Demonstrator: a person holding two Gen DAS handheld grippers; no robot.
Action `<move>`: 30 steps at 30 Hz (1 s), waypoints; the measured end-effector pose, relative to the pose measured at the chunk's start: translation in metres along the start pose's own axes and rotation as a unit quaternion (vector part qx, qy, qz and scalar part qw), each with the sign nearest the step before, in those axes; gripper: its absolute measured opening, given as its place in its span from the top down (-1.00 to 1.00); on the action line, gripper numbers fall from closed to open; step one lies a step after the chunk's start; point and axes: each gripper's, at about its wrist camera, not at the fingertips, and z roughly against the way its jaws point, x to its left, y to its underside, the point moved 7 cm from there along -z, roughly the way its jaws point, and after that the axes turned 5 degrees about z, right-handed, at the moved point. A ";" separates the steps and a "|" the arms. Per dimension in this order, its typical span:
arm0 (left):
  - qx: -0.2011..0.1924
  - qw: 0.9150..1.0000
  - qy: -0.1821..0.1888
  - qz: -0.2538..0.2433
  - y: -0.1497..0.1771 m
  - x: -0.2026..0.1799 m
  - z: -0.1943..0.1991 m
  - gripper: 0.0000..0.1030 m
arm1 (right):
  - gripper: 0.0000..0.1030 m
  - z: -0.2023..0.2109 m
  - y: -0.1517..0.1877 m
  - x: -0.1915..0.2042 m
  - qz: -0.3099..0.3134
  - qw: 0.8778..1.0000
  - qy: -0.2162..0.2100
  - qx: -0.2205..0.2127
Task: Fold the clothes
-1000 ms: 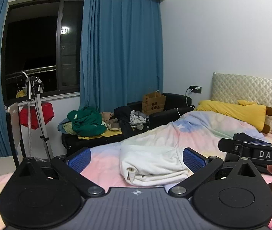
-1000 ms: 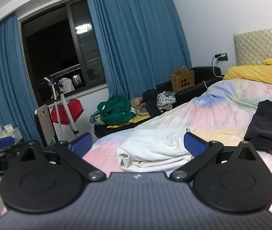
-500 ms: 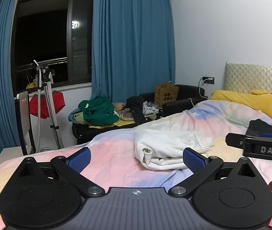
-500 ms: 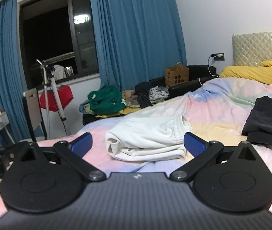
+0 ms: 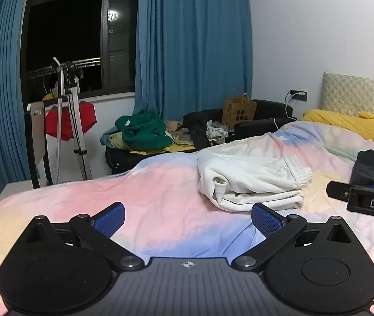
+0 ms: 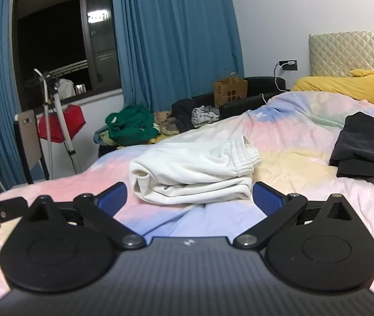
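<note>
A folded white garment [image 5: 250, 181] lies on the pastel bed cover [image 5: 160, 202]; it also shows in the right wrist view [image 6: 194, 173]. My left gripper [image 5: 188, 217] is open and empty, held above the cover, short of the garment and to its left. My right gripper [image 6: 189, 197] is open and empty, just in front of the garment's near edge. A folded dark garment [image 6: 368, 150] lies on the bed to the right. The right gripper's body [image 5: 366, 200] shows at the right edge of the left wrist view.
A black sofa [image 5: 260, 121] behind the bed holds a heap of clothes with a green one [image 5: 142, 131] and a brown paper bag [image 5: 238, 109]. A tripod [image 5: 68, 121] and a chair [image 5: 38, 142] stand by the window. A yellow pillow [image 6: 345, 89] lies at the headboard.
Both grippers have pulled back and swung left, so the white garment now sits farther away and more to the right in both views. Both stay open and empty.
</note>
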 end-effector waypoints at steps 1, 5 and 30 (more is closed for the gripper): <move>0.000 1.000 0.000 0.000 0.001 0.000 0.000 -0.99 | -1.00 0.000 0.001 0.001 0.001 1.000 0.004 -0.001; 0.002 1.000 0.003 -0.001 0.004 -0.002 -0.002 -0.99 | -1.00 -0.001 0.003 0.002 0.008 1.000 0.017 -0.001; 0.015 1.000 -0.004 -0.003 0.014 -0.011 -0.010 -0.99 | -1.00 -0.004 0.005 0.005 0.024 0.999 0.021 0.004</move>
